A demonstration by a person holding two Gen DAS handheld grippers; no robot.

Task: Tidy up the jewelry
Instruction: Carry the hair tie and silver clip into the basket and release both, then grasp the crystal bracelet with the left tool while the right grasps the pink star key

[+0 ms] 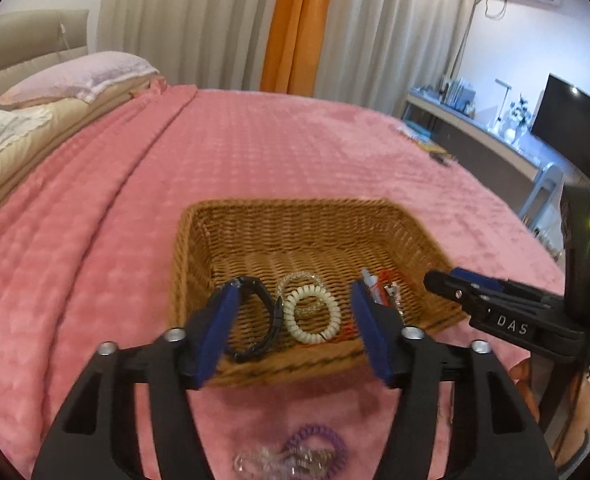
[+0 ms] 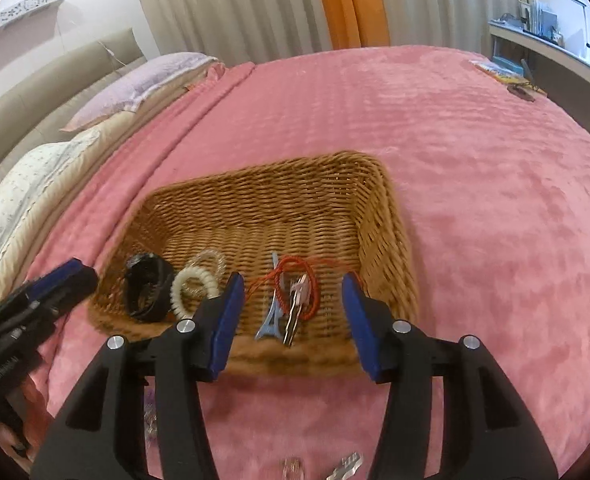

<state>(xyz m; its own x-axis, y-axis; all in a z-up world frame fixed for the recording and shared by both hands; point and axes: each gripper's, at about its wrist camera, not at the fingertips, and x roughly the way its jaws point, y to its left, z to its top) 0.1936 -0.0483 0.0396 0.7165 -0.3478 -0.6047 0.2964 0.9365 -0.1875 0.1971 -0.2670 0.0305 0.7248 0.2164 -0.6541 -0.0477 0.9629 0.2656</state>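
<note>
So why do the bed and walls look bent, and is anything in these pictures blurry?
Both views are fisheye, so edges curve. Left wrist view: the purple coiled hair tie at the bottom is blurred, while the woven wicker basket is fairly sharp. Right wrist view: the basket's near rim looks smeared.

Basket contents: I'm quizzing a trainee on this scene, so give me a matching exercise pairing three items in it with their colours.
Items:
1. coiled hair tie
2. hair clip
3. cord bracelet

Colours:
A. light blue
B. red
C. cream

Pairs: 1-C, 2-A, 3-B. All three lie inside the wicker basket on the pink blanket.
</note>
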